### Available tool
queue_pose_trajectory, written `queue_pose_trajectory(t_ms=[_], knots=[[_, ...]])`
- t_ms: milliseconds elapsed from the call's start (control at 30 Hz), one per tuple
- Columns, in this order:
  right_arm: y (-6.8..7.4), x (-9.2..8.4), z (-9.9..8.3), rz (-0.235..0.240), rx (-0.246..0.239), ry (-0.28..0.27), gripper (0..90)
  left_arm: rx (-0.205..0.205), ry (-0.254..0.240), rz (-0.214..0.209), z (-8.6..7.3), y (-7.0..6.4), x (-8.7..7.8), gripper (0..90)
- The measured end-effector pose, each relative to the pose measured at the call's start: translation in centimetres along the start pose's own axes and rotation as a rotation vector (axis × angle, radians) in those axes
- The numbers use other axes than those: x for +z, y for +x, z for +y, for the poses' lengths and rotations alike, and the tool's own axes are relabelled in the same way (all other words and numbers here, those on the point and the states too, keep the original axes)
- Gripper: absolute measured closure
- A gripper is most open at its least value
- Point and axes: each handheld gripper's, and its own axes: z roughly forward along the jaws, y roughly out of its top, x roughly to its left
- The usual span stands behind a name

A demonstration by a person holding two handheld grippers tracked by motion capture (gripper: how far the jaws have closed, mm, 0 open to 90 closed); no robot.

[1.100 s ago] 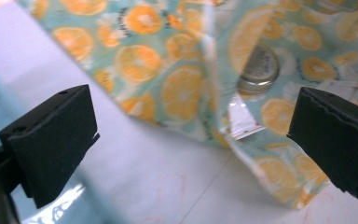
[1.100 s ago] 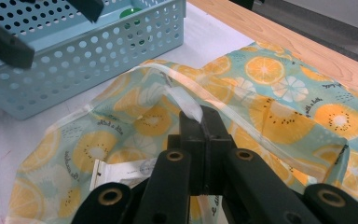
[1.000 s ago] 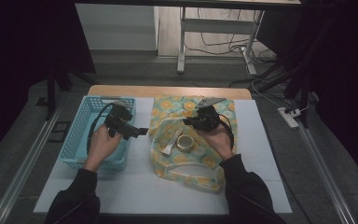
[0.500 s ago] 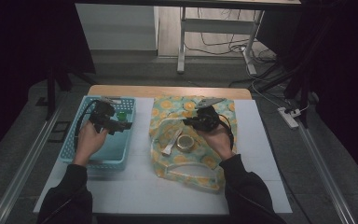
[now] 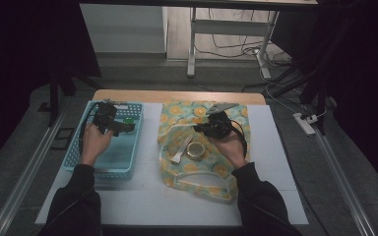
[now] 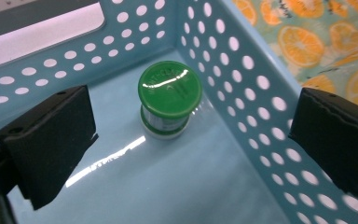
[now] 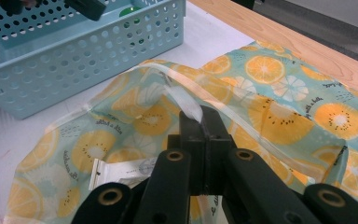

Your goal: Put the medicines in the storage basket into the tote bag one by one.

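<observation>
Basket wall (image 6: 242, 88) close beside green-lidded jar (image 6: 169, 98); open basket floor on jar's other sides.

The basket (image 6: 242, 84) is pale blue with rows of round holes, the jar (image 6: 168, 100) in it has a green lid, the bag (image 7: 279, 116) is teal printed with orange and white citrus slices, and both grippers' pads (image 6: 51, 140) are black.
</observation>
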Motion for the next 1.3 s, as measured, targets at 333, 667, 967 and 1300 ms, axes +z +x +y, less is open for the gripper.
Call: queue_pose_trajectory(t_ms=[333, 667, 967, 1300], knots=[[0.0, -0.1, 0.1, 0.001, 0.0, -0.002, 89.5, -0.006, 0.054, 0.035, 0.7, 0.5, 1.8, 4.1], [0.0, -0.1, 0.0, 0.002, -0.001, -0.001, 89.4, 0.033, 0.104, 0.03, 1.0, 0.4, 2.8, 21.7], [0.0, -0.1, 0.1, 0.003, -0.002, -0.002, 89.5, 0.01, 0.095, 0.02, 1.1, 0.8, 3.2, 36.4], [0.0, -0.1, 0.0, 0.002, -0.003, 0.0, 89.5, 0.02, 0.091, 0.012, 1.2, 0.6, 3.0, 51.7]])
